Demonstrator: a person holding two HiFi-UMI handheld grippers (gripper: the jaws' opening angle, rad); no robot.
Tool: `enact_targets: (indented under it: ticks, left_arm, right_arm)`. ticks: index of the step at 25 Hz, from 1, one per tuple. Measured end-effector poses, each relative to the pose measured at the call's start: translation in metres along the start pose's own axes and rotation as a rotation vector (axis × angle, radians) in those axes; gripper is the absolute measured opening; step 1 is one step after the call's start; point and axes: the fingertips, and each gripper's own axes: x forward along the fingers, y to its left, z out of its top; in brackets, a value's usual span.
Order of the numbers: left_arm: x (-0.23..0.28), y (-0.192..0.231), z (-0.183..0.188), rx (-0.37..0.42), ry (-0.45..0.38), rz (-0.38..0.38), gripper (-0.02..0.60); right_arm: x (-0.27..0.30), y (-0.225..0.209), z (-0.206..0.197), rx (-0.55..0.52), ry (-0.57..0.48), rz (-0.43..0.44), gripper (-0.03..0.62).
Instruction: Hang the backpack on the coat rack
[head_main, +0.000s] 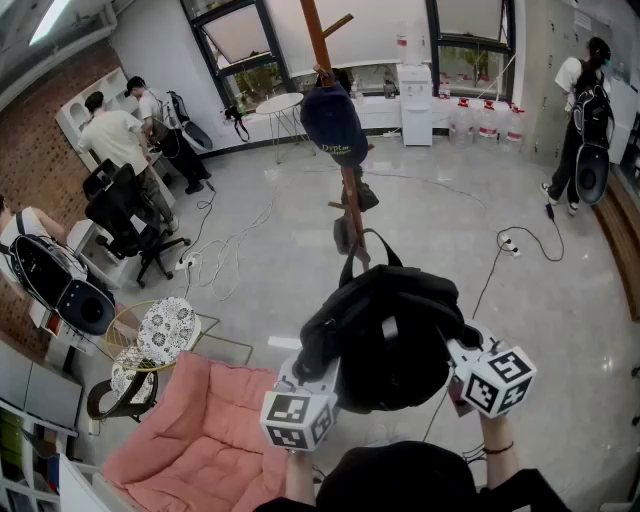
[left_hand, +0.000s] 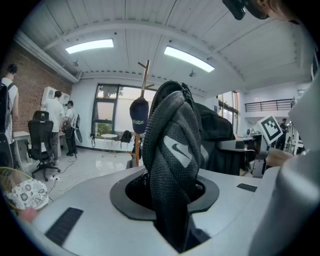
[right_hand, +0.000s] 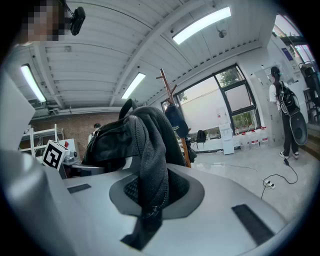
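Glossy grey floor (head_main: 440, 230), cables (head_main: 230, 245) trailing across it, and a pink cushioned seat (head_main: 200, 420) down at eight o'clock. Dead ahead at twelve o'clock stands the wooden coat rack (head_main: 345, 190), with a navy cap (head_main: 335, 125) on one peg. The black backpack (head_main: 395, 335) is up in the air, short of the rack, soft and slumped. The left gripper (left_hand: 170, 200) has its jaws clenched on a padded mesh strap. The right gripper (right_hand: 150, 197) has its jaws clamped on dark knit fabric, perhaps a zippered edge. Both grippers are held out front, side by side, roughly level.
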Motion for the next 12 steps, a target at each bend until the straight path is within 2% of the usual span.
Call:
enact_targets:
  ticks: [12]
  left_arm:
    - [0.004, -0.016, -0.007, -0.011, 0.013, 0.027, 0.126]
  right_arm:
    - [-0.009, -0.013, -0.006, 0.007, 0.018, 0.013, 0.032]
